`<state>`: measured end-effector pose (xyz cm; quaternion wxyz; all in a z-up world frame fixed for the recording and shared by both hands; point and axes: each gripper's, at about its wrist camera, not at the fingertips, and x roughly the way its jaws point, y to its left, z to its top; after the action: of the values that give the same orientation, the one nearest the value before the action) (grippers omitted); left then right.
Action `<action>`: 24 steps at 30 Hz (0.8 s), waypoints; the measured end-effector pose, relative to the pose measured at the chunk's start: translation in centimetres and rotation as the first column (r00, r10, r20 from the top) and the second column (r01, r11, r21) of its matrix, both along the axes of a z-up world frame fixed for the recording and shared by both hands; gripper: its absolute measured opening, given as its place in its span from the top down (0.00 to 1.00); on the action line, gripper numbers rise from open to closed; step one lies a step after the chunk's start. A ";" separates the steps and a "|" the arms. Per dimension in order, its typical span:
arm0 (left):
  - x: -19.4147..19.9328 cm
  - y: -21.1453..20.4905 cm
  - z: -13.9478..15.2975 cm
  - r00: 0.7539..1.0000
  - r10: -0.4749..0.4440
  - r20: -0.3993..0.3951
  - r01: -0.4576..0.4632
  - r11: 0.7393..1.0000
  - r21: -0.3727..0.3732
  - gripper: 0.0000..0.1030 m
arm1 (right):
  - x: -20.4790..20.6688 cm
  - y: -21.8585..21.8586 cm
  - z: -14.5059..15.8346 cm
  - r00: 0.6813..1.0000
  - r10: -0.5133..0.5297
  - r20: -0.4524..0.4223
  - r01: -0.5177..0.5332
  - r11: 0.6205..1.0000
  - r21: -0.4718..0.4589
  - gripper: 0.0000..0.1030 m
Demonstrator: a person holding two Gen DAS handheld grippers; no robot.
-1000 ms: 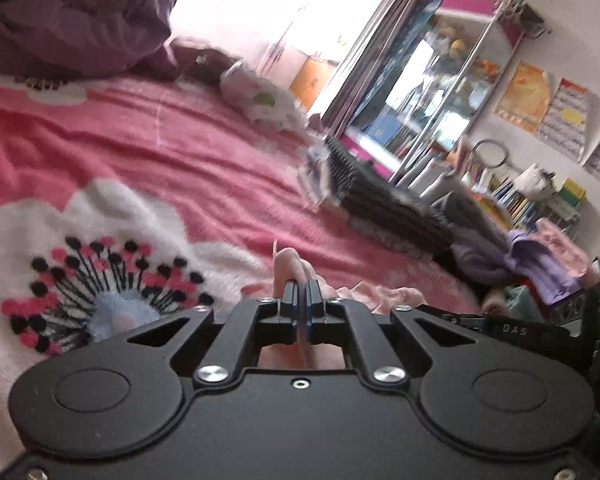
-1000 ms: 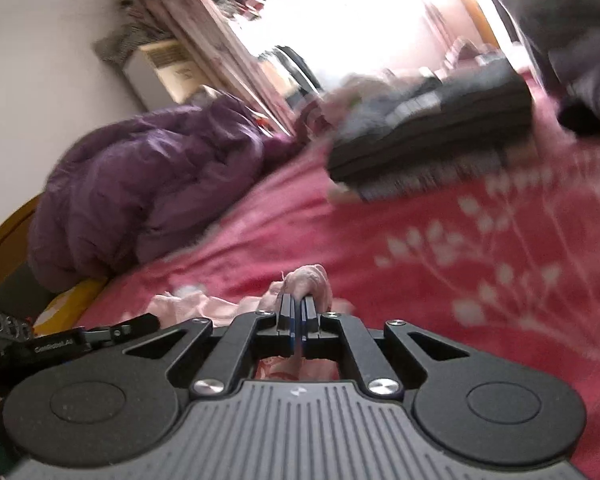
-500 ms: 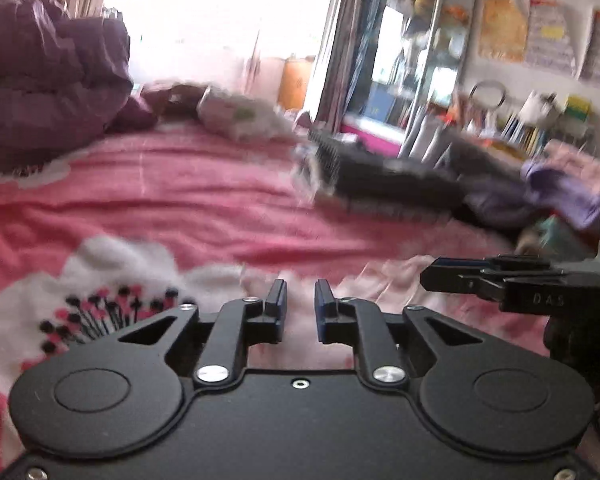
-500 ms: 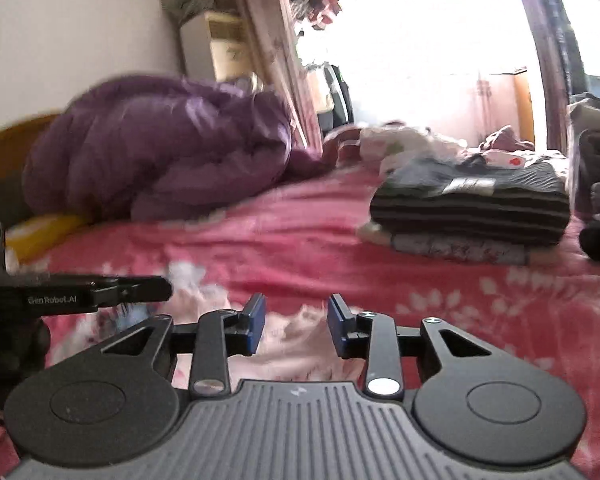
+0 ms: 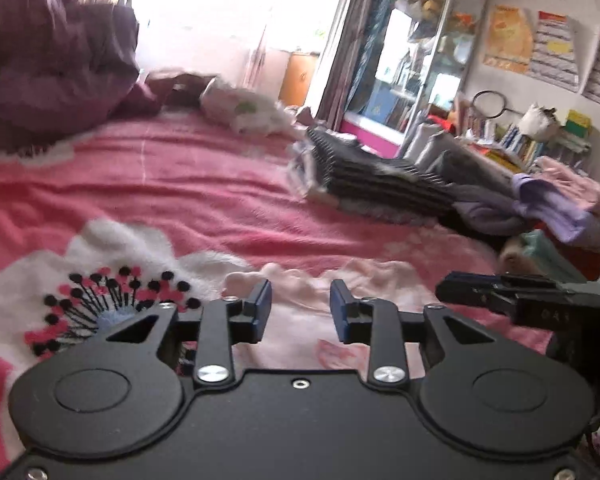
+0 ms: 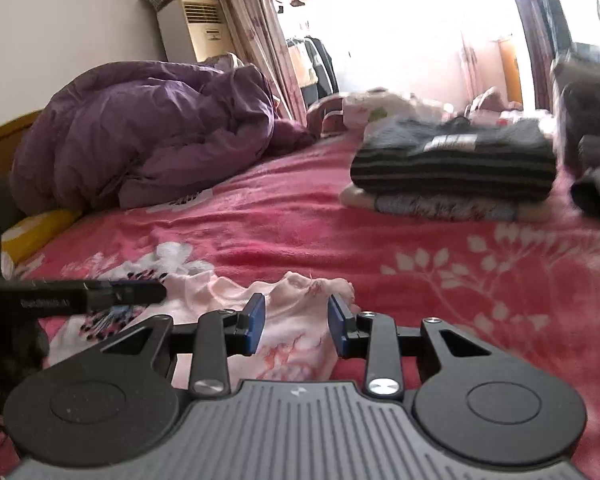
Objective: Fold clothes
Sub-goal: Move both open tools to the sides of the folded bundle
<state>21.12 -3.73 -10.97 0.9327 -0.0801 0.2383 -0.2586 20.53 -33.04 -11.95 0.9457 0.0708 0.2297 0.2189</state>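
Observation:
A small pale pink garment (image 5: 300,320) lies flat on the pink flowered blanket (image 5: 180,200), just under and ahead of both grippers; it also shows in the right wrist view (image 6: 296,332). My left gripper (image 5: 300,312) is open and empty, its jaws standing apart above the garment. My right gripper (image 6: 296,324) is open and empty too, over the garment's right part. The right gripper's side shows at the right of the left wrist view (image 5: 520,300), and the left gripper's side at the left of the right wrist view (image 6: 72,298).
A stack of folded dark striped clothes (image 6: 452,168) lies further up the bed, also in the left wrist view (image 5: 380,184). A purple duvet (image 6: 140,136) is heaped at the left. Loose purple and pink clothes (image 5: 548,204) and shelves stand at the right.
Both grippers were shut on the pink garment's bunched edge a second ago. They have opened and let go; the garment now lies flat on the blanket.

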 end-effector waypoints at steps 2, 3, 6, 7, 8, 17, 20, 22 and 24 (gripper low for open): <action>-1.8 -0.1 0.2 1.000 -0.016 0.012 0.016 1.000 -0.011 0.70 | -2.6 0.1 0.8 0.999 0.010 0.031 -0.009 1.000 -0.019 0.65; -2.4 -0.4 0.1 0.999 -0.030 0.008 0.031 1.000 -0.006 0.70 | -3.6 0.2 1.1 0.999 0.016 0.042 -0.015 1.000 -0.021 0.65; -3.2 -2.5 -1.2 0.998 -0.065 -0.013 0.066 0.995 0.080 0.70 | -4.9 1.2 0.7 0.999 0.023 0.033 -0.021 0.997 -0.071 0.66; -2.7 -3.4 -2.1 0.997 -0.067 -0.047 0.073 0.989 0.131 0.69 | -4.7 1.8 -0.3 1.000 0.014 0.007 -0.013 0.993 -0.119 0.67; -2.6 -4.0 -2.9 0.997 -0.053 -0.058 0.063 0.982 0.177 0.69 | -4.3 2.4 -1.4 1.000 0.003 -0.021 -0.006 0.985 -0.171 0.67; -5.2 -0.6 -1.7 0.981 0.115 -0.157 -0.116 0.993 0.005 0.41 | -6.8 -0.9 -0.8 0.976 -0.168 -0.136 0.182 0.978 0.098 0.62; -5.7 1.2 -2.9 0.941 0.173 -0.293 -0.211 0.972 -0.103 0.41 | -7.5 -2.4 -3.0 0.945 -0.181 -0.273 0.251 0.936 0.246 0.60; -6.1 1.9 -3.4 0.924 0.173 -0.342 -0.242 0.955 -0.170 0.41 | -7.8 -2.1 -3.6 0.946 -0.164 -0.281 0.241 0.932 0.270 0.58; -6.2 2.1 -3.9 0.916 0.181 -0.359 -0.267 0.941 -0.207 0.45 | -7.7 -1.8 -3.7 0.951 -0.143 -0.275 0.222 0.934 0.281 0.58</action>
<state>14.94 -1.64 -14.90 0.8844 -0.2674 0.3475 -0.1600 12.82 -34.83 -15.68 0.9027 0.2656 0.3023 0.1521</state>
